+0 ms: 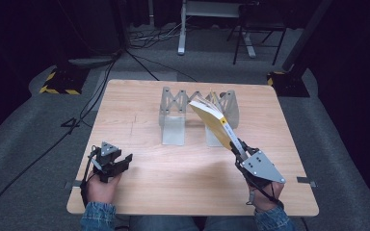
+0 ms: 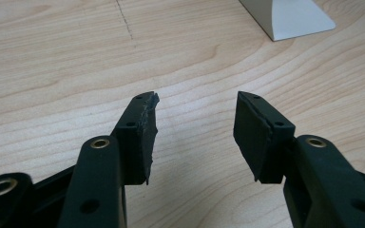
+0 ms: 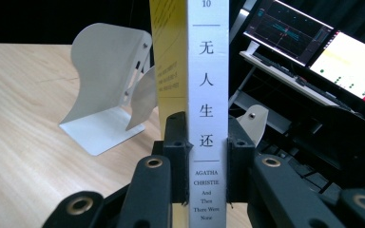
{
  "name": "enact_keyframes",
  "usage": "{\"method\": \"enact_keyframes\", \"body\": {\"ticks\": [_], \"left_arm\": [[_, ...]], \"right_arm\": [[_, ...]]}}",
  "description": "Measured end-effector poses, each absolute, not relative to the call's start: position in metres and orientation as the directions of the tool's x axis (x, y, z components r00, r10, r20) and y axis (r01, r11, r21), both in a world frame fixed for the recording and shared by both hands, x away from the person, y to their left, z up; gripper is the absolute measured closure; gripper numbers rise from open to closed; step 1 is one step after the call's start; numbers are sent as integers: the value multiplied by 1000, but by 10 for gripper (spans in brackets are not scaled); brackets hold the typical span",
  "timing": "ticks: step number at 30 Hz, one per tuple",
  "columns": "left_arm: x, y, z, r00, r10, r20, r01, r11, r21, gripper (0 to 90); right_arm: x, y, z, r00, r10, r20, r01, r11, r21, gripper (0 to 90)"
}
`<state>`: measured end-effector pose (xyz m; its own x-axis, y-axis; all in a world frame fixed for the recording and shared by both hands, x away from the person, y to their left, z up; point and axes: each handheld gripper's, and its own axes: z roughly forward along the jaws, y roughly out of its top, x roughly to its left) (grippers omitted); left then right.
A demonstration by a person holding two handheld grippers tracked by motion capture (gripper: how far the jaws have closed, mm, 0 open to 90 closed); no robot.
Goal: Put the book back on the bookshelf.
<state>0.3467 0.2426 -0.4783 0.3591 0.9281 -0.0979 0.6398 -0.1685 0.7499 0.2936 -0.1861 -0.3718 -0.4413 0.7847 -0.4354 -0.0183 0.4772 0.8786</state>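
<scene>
Jaws, left gripper (image 2: pixel 195 137), left gripper view: spread wide, nothing between the two black pads, bare wood grain of the counter (image 2: pixel 52 71) showing through the gap. The inner pad on one side is ragged along its edge. A pale metal base plate of the bookend rack (image 2: pixel 290 19) sits at the top of the frame, well apart from the jaws.

Jaws, right gripper (image 3: pixel 208 161), right gripper view: closed on the spine of a book (image 3: pixel 208 95), one pad pressing each cover just beside the white spine. The spine carries Chinese characters and, lower down, "AGATHA CHRISTIE, And Then There Were None". The cover is yellow. Behind the book stands a curved pale metal bookend plate on the counter. Two lit monitors (image 3: pixel 313 42) stand off to the side past the counter edge.

High view, item by item:
- Left gripper (image 1: pixel 125 161): low over the near left part of the counter, held in the person's left hand (image 1: pixel 101 187), jaws apart, holding nothing.
- Right gripper (image 1: pixel 238 149): near right, held in the right hand (image 1: pixel 265 195), gripping the book at its lower end.
- Book (image 1: pixel 212 118): raised off the counter, tilted, its upper end reaching toward the right-hand section of the bookend rack (image 1: pixel 173 113).
- Bookend rack: mid-counter, an expanding grey metal unit with upright plates.
</scene>
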Motion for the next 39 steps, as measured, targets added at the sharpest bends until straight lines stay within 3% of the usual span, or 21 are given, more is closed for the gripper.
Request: {"method": "enact_keyframes", "body": {"ticks": [19, 27, 39], "left_arm": [[356, 236, -499, 430, 903, -7, 655, -307, 691, 480], [357, 236, -501, 422, 906, -22, 654, -288, 700, 417], [357, 233, -503, 420, 907, -21, 644, -281, 711, 391]], "right_arm": [[331, -196, -348, -416, 848, -328, 22, 371, 929, 761], [358, -198, -346, -404, 883, -240, 82, 296, 952, 761], [391, -193, -352, -372, 914, -159, 130, 221, 966, 761]]}}
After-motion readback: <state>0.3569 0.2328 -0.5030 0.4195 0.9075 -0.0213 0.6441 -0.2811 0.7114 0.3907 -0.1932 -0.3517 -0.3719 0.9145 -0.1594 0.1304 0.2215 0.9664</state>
